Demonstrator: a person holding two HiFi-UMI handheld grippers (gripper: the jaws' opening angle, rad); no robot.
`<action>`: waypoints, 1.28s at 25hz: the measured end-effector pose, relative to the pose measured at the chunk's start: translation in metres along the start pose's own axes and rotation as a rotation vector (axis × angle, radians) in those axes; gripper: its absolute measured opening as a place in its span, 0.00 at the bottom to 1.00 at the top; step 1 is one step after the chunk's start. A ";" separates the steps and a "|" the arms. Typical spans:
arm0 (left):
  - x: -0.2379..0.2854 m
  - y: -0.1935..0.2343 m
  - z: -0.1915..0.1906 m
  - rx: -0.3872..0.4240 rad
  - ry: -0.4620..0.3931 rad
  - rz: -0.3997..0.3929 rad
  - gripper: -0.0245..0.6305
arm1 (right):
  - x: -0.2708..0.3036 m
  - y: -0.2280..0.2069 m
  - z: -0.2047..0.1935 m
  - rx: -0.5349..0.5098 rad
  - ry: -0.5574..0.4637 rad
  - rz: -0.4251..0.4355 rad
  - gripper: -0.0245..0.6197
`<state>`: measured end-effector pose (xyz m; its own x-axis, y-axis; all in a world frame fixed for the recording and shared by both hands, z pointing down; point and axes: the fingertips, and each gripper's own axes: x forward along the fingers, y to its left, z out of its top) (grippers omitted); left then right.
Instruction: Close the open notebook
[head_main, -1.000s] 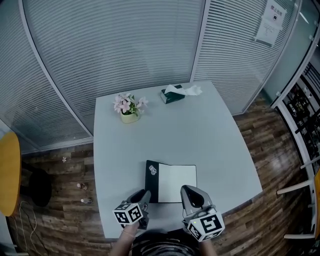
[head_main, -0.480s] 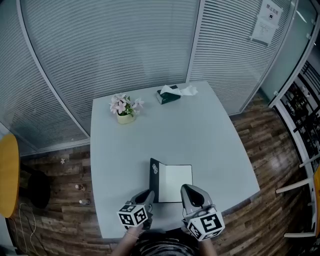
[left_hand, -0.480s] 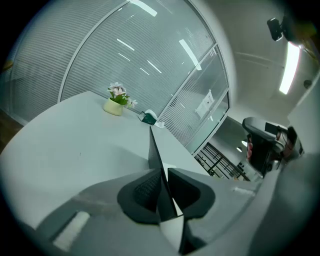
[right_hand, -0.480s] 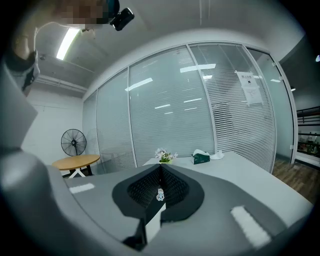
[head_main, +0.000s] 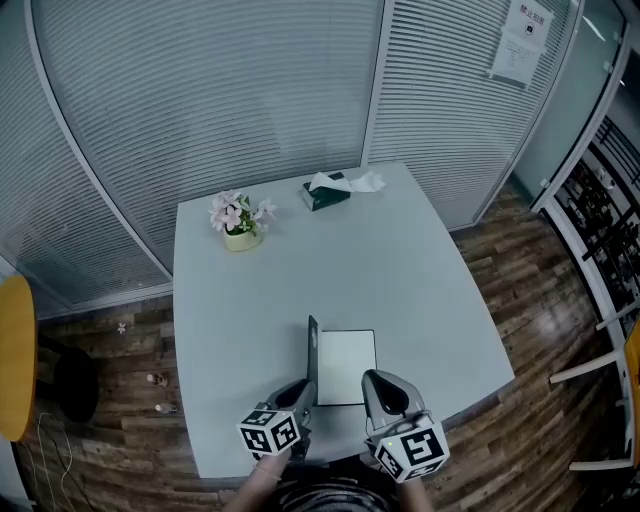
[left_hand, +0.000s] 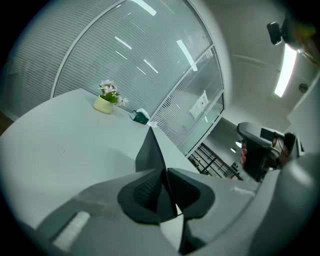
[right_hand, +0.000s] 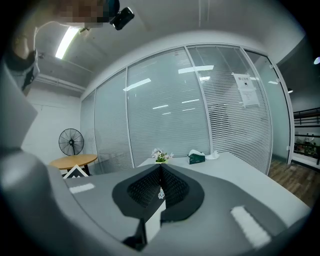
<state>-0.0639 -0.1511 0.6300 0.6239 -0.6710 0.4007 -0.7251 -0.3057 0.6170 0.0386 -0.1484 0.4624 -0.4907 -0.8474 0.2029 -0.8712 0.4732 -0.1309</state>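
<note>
The notebook (head_main: 347, 367) lies near the table's front edge, white page facing up. Its dark cover (head_main: 313, 358) stands upright on edge at the page's left side. My left gripper (head_main: 301, 393) holds the cover's near corner. In the left gripper view the jaws are closing on the thin dark cover (left_hand: 149, 152), and the left gripper's (left_hand: 165, 183) pads press it from both sides. My right gripper (head_main: 379, 386) hovers over the notebook's near right corner. In the right gripper view the right gripper (right_hand: 160, 173) has its pads together with nothing between them.
The pale table (head_main: 280, 290) carries a small pot of pink flowers (head_main: 236, 220) at the back left and a green tissue box (head_main: 325, 192) at the back middle. Glass walls with blinds stand behind it. A yellow round table (head_main: 12, 360) is at the far left.
The dark cover has swung up from lying flat on the left to standing upright. My left gripper has closed on it and moved right and up. The right gripper has barely shifted.
</note>
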 end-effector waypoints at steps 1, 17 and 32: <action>0.002 -0.003 -0.001 0.004 0.002 -0.005 0.11 | -0.002 -0.002 0.000 0.000 0.000 -0.002 0.04; 0.046 -0.055 -0.023 0.074 0.082 -0.041 0.13 | -0.020 -0.032 -0.007 0.009 0.007 -0.019 0.04; 0.101 -0.079 -0.067 0.144 0.172 0.042 0.16 | -0.029 -0.065 -0.017 0.006 0.035 0.026 0.04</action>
<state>0.0762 -0.1494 0.6676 0.6239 -0.5639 0.5411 -0.7779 -0.3818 0.4990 0.1091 -0.1501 0.4816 -0.5131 -0.8260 0.2333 -0.8583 0.4930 -0.1425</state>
